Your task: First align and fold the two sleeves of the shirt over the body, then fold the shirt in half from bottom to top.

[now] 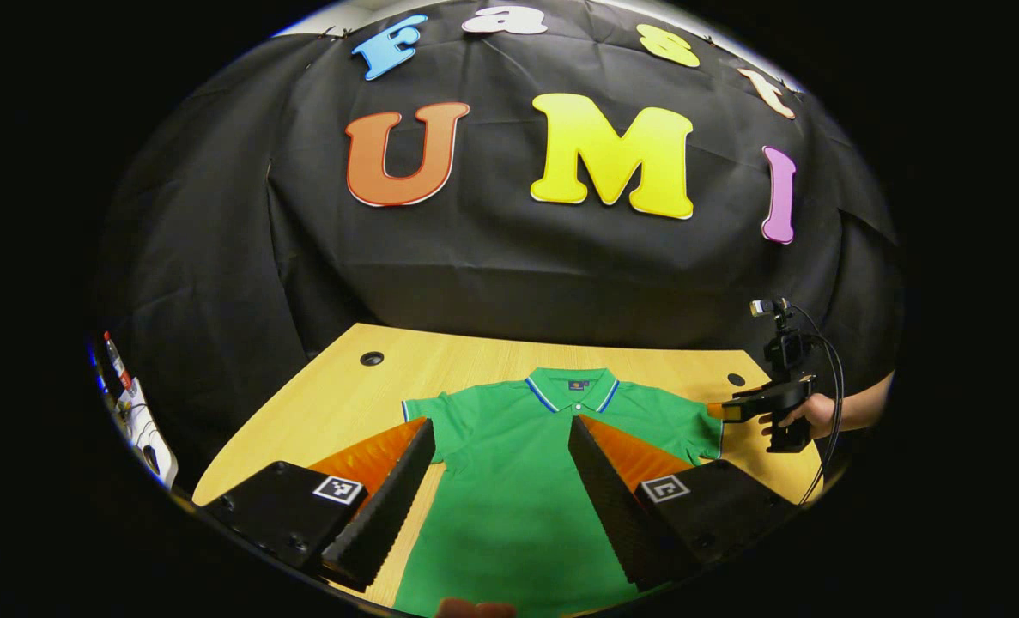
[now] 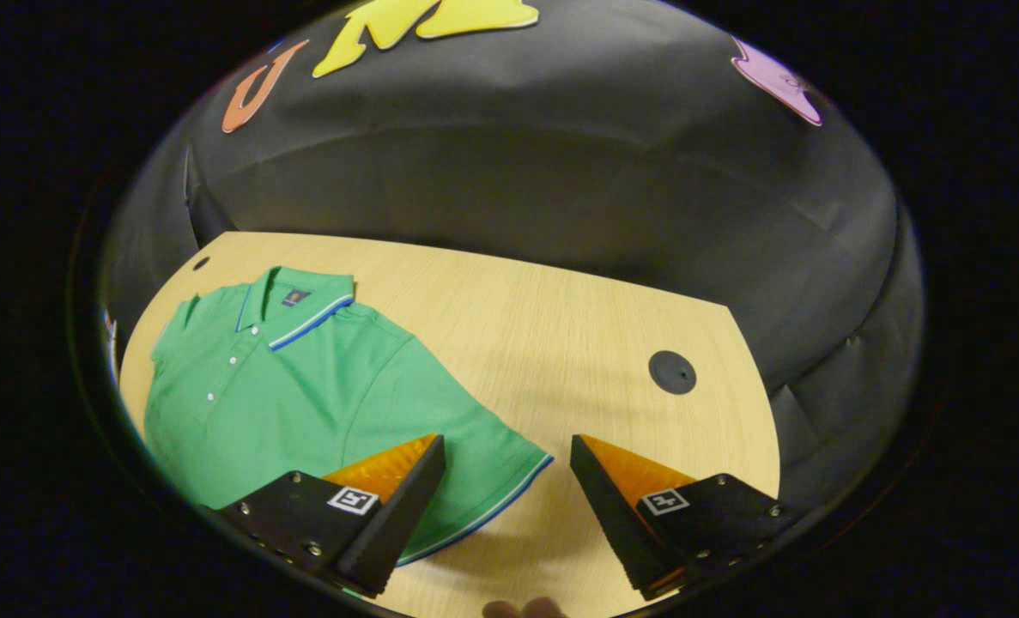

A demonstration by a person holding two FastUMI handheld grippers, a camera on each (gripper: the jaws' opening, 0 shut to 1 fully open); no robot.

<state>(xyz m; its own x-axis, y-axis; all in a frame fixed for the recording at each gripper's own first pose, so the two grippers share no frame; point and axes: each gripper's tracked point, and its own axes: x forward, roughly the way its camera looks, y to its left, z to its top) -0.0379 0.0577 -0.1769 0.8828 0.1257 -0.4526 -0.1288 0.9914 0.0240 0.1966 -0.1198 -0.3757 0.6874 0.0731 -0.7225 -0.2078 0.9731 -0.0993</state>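
Green polo shirt [image 1: 509, 481]: lies flat and unfolded on the wooden table [image 1: 475, 360], front up, collar toward the black cloth wall. Collar and sleeve hems carry blue-and-white trim; small white buttons run down the placket in the right gripper view. Both short sleeves are spread out to the sides of the body.

Left gripper [image 1: 500, 429]: hangs above the shirt's body, jaws spread wide, nothing between them. One finger is over the shirt's sleeve edge, the other over the chest.

Right gripper [image 2: 507, 451]: jaws wide apart, holding nothing. It sits just beside the shirt's sleeve [image 2: 466, 463]; one finger is over the sleeve cloth, the other over bare table, the trimmed hem lying between them. In the left gripper view this gripper [image 1: 732, 410] shows at the shirt's far sleeve, held by a hand [image 1: 805, 416], with a cable trailing from it.

Table: two round dark cable holes, one [image 2: 672, 372] beyond the shirt's sleeve, one [image 1: 372, 358] beyond the opposite shoulder.
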